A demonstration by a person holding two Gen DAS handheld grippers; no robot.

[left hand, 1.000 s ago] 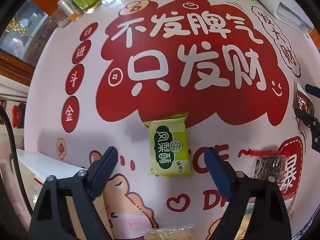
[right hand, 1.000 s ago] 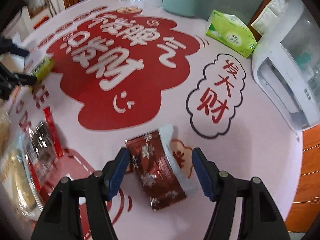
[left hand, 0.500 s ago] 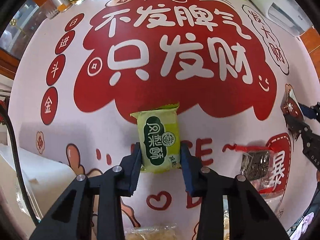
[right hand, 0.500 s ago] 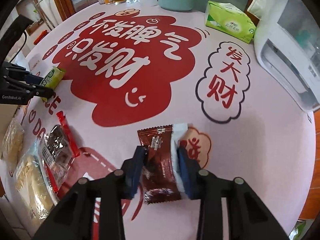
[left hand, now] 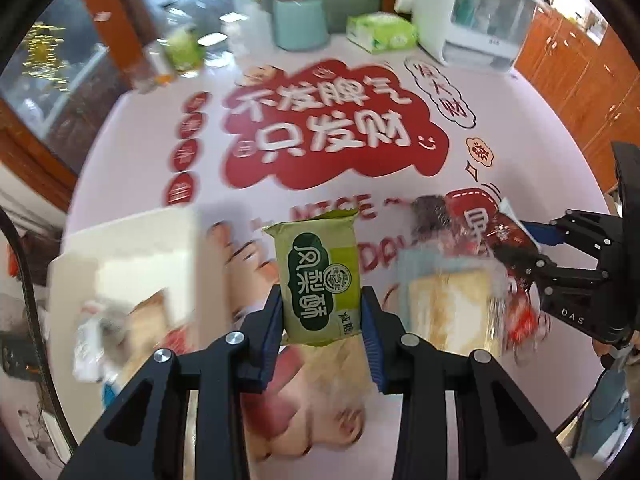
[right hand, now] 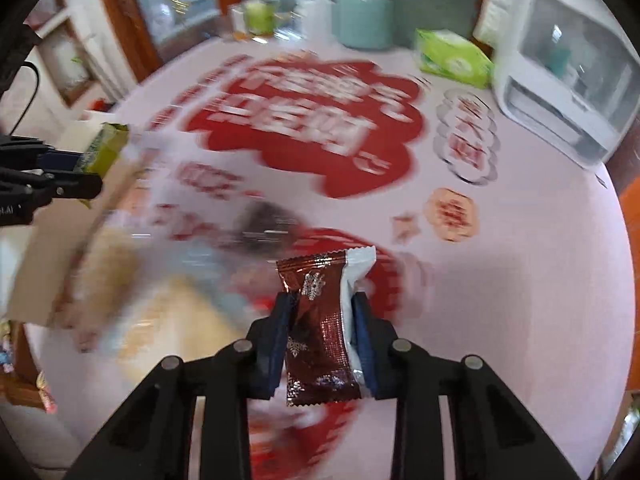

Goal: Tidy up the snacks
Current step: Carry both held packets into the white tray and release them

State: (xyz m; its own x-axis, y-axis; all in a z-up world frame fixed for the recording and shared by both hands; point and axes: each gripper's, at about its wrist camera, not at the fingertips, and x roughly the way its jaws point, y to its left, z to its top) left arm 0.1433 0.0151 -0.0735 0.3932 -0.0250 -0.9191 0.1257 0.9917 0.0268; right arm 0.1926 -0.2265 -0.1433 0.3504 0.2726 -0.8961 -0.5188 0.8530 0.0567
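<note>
Both grippers up, a packet in each

Right gripper (right hand: 322, 332) has its blue pads clamped on the brown packet (right hand: 320, 320), which stands on end, white edge to the right, lifted off the pink cloth (right hand: 540, 280). At nine o'clock the left gripper (right hand: 76, 168) pokes in from the edge, pinching the green packet (right hand: 106, 150) over a white box (right hand: 60, 248). Blurred snacks (right hand: 176, 308) lie at eight o'clock. Far side: teal tub (right hand: 362, 20) at twelve, green tissue pack (right hand: 454, 58) at one, white appliance (right hand: 568, 68) at two.
</note>
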